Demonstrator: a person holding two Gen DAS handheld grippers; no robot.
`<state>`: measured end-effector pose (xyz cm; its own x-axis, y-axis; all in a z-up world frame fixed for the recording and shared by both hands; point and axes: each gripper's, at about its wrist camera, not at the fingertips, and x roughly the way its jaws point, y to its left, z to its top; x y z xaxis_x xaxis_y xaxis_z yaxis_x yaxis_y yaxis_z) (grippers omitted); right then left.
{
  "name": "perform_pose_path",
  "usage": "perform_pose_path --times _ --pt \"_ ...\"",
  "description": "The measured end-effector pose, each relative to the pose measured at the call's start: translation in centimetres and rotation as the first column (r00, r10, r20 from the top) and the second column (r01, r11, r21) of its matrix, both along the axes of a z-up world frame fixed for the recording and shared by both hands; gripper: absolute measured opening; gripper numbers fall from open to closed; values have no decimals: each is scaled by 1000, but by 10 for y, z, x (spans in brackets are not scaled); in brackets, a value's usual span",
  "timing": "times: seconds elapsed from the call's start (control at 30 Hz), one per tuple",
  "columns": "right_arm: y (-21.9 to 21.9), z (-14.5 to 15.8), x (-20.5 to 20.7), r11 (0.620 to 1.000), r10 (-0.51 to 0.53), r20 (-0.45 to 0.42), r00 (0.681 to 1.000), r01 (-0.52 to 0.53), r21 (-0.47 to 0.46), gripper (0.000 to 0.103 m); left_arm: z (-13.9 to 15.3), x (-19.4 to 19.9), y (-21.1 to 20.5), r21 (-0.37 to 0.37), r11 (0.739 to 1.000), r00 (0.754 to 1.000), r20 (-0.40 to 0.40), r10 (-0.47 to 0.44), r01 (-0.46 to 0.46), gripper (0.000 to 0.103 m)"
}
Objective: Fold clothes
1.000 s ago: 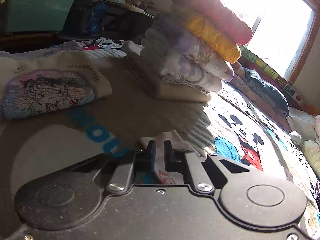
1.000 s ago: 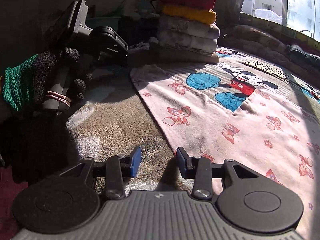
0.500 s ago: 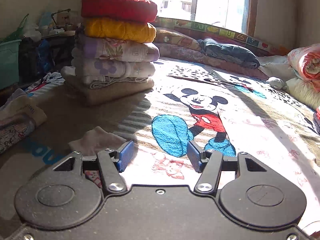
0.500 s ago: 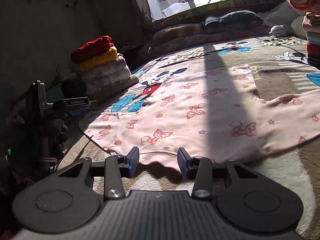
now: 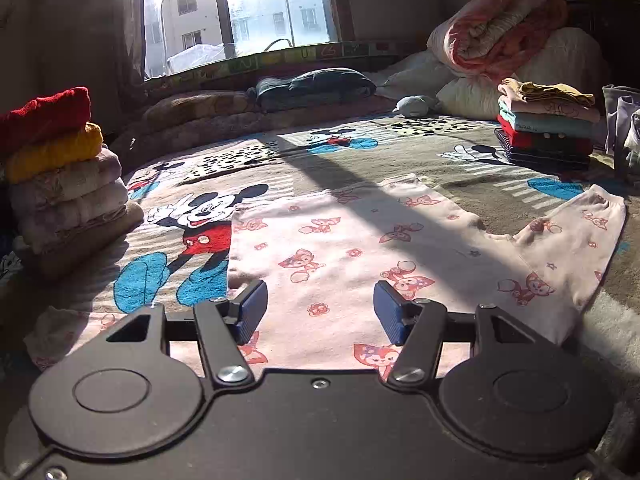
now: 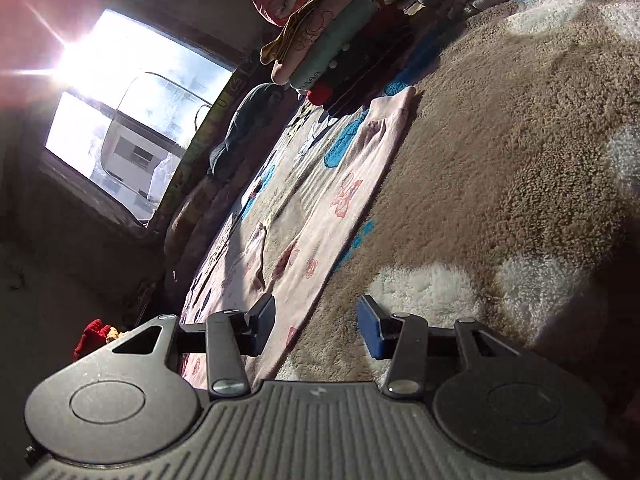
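From the left wrist we see pink pants (image 5: 360, 248) spread flat mid-blanket (image 5: 360, 160), unfolded; folded stacks (image 5: 60, 172) at both side edges; left gripper (image 5: 320, 312) gapes empty above them. From the right wrist, the right gripper (image 6: 316, 326) gapes empty by the pants' edge.

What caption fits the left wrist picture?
Open left gripper hovering over pink fox-print pants spread on a Mickey Mouse blanket.

Garment (image 5: 360, 248) flat on blanket (image 5: 360, 152); folded stacks far left (image 5: 64, 172), far right (image 5: 544, 128).

Soft printed cotton garment (image 5: 360, 248); shaggy plush blanket (image 6: 500, 152).
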<state>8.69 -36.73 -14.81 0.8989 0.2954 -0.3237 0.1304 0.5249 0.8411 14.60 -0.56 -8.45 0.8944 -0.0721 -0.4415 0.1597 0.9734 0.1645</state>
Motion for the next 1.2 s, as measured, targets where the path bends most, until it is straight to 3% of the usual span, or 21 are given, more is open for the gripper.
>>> perform_pose_path --times 0.17,0.4,0.63,0.83,1.13,1.2 --pt "-30 -10 8 990 -47 27 999 43 135 49 -19 -26 -68 78 982 985 -33 -169 172 58" --pt "-84 -27 7 924 -153 71 986 117 364 55 -43 -57 -159 322 877 931 -42 -363 357 58" --pt "-117 -40 -3 861 -226 116 967 143 489 62 -45 -29 -234 418 809 901 -58 -429 413 58" --pt "-129 -54 -2 785 -296 134 946 161 598 65 -48 5 -297 500 745 880 -79 -468 441 56" --pt "-144 -65 5 711 -379 163 911 175 681 70 -59 28 -353 634 658 881 -80 -467 406 52" --pt "-148 -69 3 689 -408 171 897 180 702 71 -62 32 -364 670 632 883 -76 -464 390 46"
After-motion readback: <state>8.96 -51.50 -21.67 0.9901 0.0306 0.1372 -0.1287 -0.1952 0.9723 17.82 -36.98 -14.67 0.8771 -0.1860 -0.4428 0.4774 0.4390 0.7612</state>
